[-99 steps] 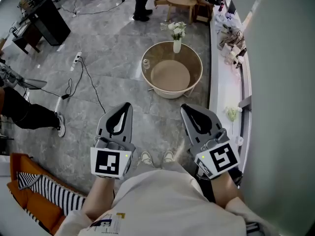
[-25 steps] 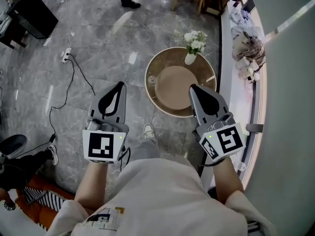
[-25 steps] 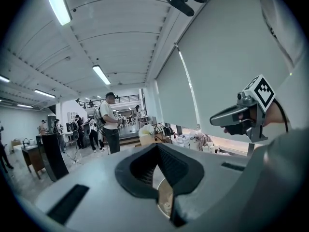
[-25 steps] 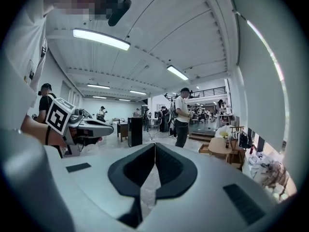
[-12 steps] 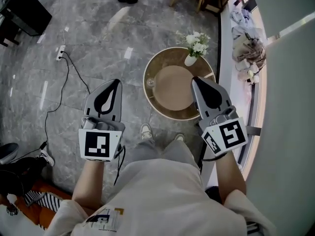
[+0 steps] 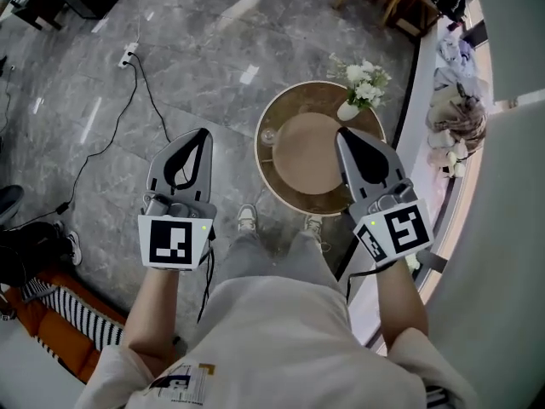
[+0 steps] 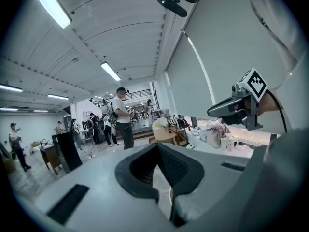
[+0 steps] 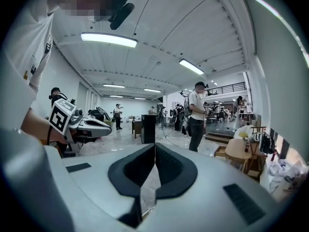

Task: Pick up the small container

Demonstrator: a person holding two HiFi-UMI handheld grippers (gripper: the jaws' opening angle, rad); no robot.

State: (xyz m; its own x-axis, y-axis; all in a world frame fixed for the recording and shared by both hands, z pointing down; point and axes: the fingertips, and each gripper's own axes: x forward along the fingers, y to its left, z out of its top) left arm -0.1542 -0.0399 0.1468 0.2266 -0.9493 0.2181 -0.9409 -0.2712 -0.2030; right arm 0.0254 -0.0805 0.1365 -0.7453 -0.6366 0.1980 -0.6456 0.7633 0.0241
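Note:
A small clear container stands at the left rim of the round glass-topped table in the head view. A white vase of white flowers stands at the table's far rim. My left gripper is held over the floor left of the table, shut and empty. My right gripper hangs over the table's right part, shut with nothing in it. Each gripper view shows closed jaws, the left gripper and the right gripper, pointing level across the room, with the table out of sight.
A white ledge with cloths and small items runs along the right wall. A power strip and cable lie on the grey floor at left. An orange striped cushion sits at lower left. People stand farther back in the room.
The table has come closer and sits more under my right gripper. Both grippers keep the same pose and stay shut.

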